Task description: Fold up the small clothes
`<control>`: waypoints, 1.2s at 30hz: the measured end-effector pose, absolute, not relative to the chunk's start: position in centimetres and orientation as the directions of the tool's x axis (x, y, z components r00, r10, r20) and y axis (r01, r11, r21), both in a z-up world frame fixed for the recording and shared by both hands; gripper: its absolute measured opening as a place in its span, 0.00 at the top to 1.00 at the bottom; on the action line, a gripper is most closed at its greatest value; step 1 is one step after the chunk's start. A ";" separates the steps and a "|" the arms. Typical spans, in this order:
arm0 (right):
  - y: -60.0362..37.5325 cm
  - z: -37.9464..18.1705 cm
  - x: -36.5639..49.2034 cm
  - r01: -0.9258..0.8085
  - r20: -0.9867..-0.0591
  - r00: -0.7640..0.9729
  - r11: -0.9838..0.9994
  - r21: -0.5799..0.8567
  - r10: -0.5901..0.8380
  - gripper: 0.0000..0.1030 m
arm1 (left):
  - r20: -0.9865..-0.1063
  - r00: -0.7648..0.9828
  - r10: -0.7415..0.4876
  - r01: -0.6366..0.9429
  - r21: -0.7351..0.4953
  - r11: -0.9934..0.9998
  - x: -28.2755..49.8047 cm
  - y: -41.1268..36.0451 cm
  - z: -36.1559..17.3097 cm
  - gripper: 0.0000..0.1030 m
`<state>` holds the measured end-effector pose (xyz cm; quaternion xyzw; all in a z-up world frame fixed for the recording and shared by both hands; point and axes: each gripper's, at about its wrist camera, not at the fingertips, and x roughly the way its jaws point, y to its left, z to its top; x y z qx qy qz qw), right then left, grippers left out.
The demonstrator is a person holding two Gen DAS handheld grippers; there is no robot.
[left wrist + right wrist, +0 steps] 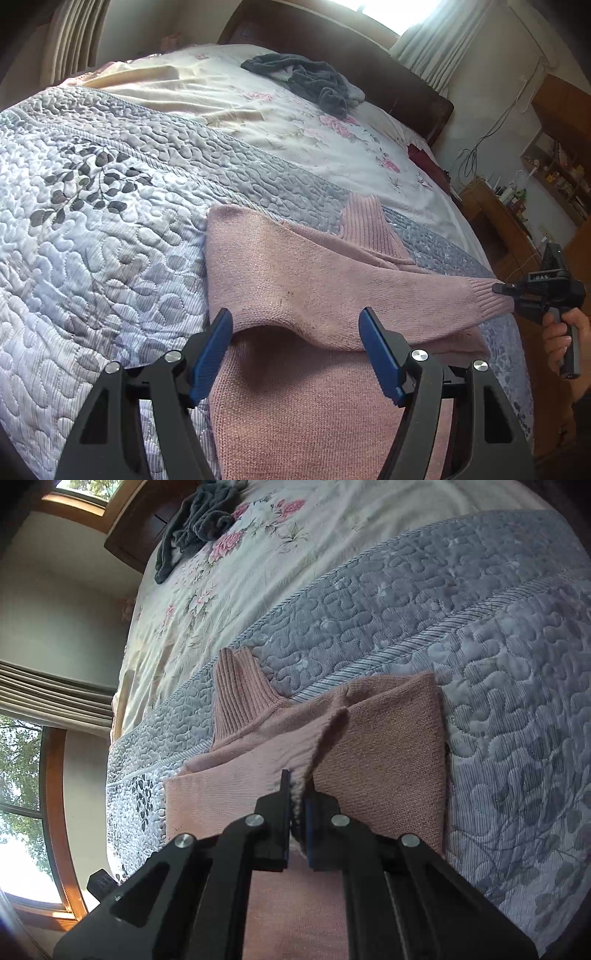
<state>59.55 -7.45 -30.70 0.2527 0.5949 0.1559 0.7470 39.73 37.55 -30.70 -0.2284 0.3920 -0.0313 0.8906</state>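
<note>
Here the right gripper (298, 794) has its two black fingers pressed together on the ribbed cuff of a pink knitted turtleneck sweater (295, 280), a tuft of knit showing in the slit between them. Seen from the left wrist view, that same right gripper (508, 288) sits at the far right, held by a hand (565, 332), with the sleeve (436, 295) drawn taut from the cuff back toward the body of the garment. The left gripper (297, 350), with blue pads (210, 354), is spread wide and grips nothing; it hangs just above the sweater's near middle, where the knit buckles into a soft ridge.

The sweater lies on a grey-blue quilted bedspread with a leaf print (92, 221), its ribbed collar (369, 229) pointing to the far side. The left sleeve side appears already turned in, leaving a straight left edge. Beyond it, a floral sheet (314, 129) carries a crumpled dark grey garment (306, 77).

The step in hand looks like folding the right sleeve inward. The next move likely calls for carrying the cuff leftward across the body, low and smooth, while the open left gripper steadies the fold.
</note>
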 end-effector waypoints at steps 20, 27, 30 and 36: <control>-14.3 -36.3 58.7 0.208 -0.777 0.260 0.752 0.625 0.574 0.78 | -0.635 0.683 -0.361 -0.148 -0.604 0.783 40.3 40.2 -32.4 0.31; -12.5 -38.8 58.7 0.188 -0.789 0.171 0.767 0.614 0.590 0.86 | -0.638 0.657 -0.401 -0.206 -0.664 0.719 41.7 43.1 -31.7 0.31; -13.0 -38.0 58.4 0.165 -0.773 0.211 0.758 0.631 0.598 0.94 | -0.626 0.639 -0.447 -0.189 -0.691 0.698 43.3 43.8 -30.9 0.31; -14.0 -38.6 57.8 0.174 -0.785 0.228 0.770 0.614 0.575 0.94 | -0.637 0.532 -0.558 -0.178 -0.728 0.662 48.4 43.3 -33.1 0.30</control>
